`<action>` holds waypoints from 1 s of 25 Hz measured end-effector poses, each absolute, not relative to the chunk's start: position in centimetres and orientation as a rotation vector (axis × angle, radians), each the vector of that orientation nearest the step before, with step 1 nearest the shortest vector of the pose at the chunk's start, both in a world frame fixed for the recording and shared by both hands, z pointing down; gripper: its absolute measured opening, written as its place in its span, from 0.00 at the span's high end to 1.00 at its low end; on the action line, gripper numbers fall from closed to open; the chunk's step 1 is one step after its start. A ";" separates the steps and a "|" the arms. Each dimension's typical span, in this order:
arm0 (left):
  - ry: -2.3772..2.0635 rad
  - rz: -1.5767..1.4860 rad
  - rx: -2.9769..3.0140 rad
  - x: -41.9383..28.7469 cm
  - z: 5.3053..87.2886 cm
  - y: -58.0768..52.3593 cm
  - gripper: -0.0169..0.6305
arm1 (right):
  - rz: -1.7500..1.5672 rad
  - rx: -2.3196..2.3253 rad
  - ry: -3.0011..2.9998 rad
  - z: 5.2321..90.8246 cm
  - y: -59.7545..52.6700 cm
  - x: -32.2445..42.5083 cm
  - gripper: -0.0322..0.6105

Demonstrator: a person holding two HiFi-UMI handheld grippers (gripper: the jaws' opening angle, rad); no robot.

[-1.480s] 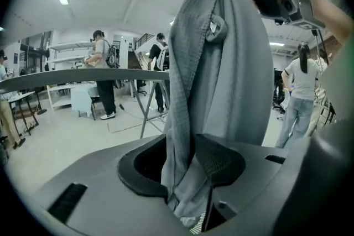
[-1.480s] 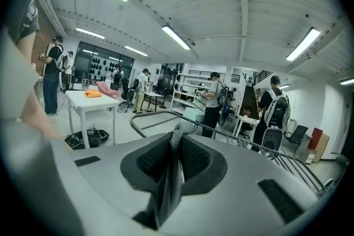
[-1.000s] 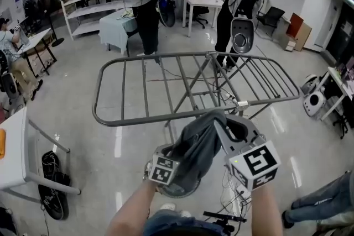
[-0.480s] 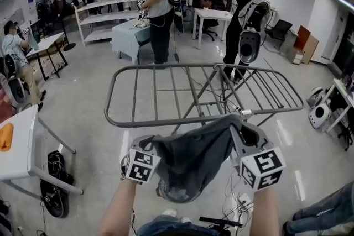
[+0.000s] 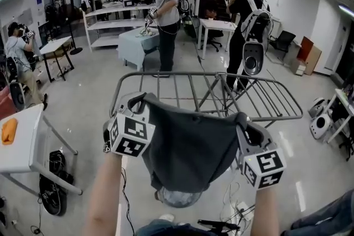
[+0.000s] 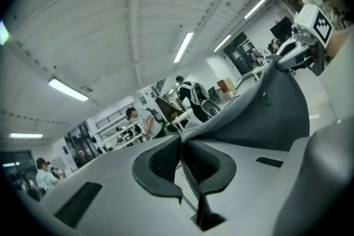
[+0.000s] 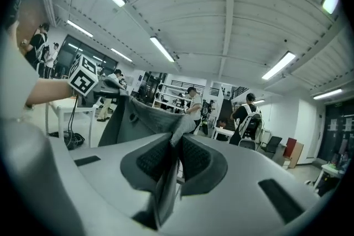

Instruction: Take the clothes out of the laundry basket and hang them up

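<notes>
Grey garment [image 5: 191,146]: now stretched into a broad sheet between both grippers and held up in front of the person on the near side of the rack. A second ago it hung low as a bunched lump.
Left gripper [image 5: 137,101]: has risen and swung out to the left, with its jaws clamped on the garment's top left corner.
Right gripper [image 5: 241,120]: has hardly shifted, with its jaws pinched on the top right corner and fabric between the pads.
Drying rack [image 5: 276,98]: grey metal with bare rails, just beyond the garment's top edge.
Laundry basket [image 5: 178,198]: probably the round shape below the hem, and the garment hangs clear of it.
Meaning: lifting and spreading look done. What likely remains is carrying the top edge forward over a near rail and lowering it evenly.
</notes>
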State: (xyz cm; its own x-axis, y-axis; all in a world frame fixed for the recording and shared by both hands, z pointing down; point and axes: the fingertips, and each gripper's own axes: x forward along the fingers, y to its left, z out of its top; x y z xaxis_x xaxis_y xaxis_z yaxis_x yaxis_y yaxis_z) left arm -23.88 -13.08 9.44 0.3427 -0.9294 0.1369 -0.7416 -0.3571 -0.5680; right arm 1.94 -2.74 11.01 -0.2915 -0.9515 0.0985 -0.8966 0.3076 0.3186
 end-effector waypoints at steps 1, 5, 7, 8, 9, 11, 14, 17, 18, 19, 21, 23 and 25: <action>1.461 -0.639 -2.167 -24.0 8.6 -12.9 0.95 | -0.324 1.676 -2.299 10.5 -2.6 1.9 0.89; 1.463 -0.681 -2.049 -24.4 6.2 -12.4 0.95 | -0.446 1.665 -2.276 8.1 -2.3 1.7 0.89; 1.478 -0.700 -1.995 -24.5 4.9 -12.3 0.95 | -0.497 1.651 -2.261 6.9 -2.5 1.8 0.89; 1.487 -0.707 -1.972 -24.5 4.3 -12.3 0.95 | -0.518 1.641 -2.249 6.3 -2.7 1.7 0.89; 1.493 -0.711 -1.951 -24.6 3.8 -12.3 0.95 | -0.540 1.629 -2.236 5.8 -2.9 1.6 0.89; 1.500 -0.717 -1.905 -24.9 2.5 -12.4 0.95 | -0.595 1.613 -2.210 4.5 -3.3 1.3 0.89; 1.497 -0.725 -1.828 -25.0 0.0 -12.7 0.95 | -0.695 1.599 -2.172 2.2 -4.1 1.3 0.89; 1.489 -0.716 -1.753 -24.8 -3.0 -13.4 0.95 | -0.791 1.595 -2.119 -0.2 -5.3 1.4 0.89; 1.487 -0.711 -1.729 -24.8 -4.1 -13.7 0.95 | -0.820 1.594 -2.100 -1.1 -5.7 1.5 0.89; 1.487 -0.705 -1.707 -24.6 -5.2 -13.9 0.95 | -0.847 1.593 -2.081 -2.1 -6.1 1.5 0.89; 1.486 -0.691 -1.674 -24.6 -7.3 -14.5 0.95 | -0.901 1.591 -2.043 -3.9 -6.9 1.6 0.89; 1.480 -0.685 -1.646 -24.7 -9.1 -15.4 0.95 | -0.954 1.587 -2.002 -5.6 -7.9 1.4 0.89; 1.470 -0.684 -1.605 -24.9 -10.8 -16.2 0.95 | -1.009 1.584 -1.951 -7.2 -9.2 1.2 0.89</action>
State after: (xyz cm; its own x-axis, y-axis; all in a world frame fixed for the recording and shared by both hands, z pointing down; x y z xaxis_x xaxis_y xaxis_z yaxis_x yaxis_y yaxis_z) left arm -24.85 -16.23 -10.78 0.1653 -0.9763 -0.1397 -0.5219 0.0336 -0.8524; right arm 1.22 -9.17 -7.24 -0.2551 -0.9603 -0.1128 -0.6474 0.0830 0.7577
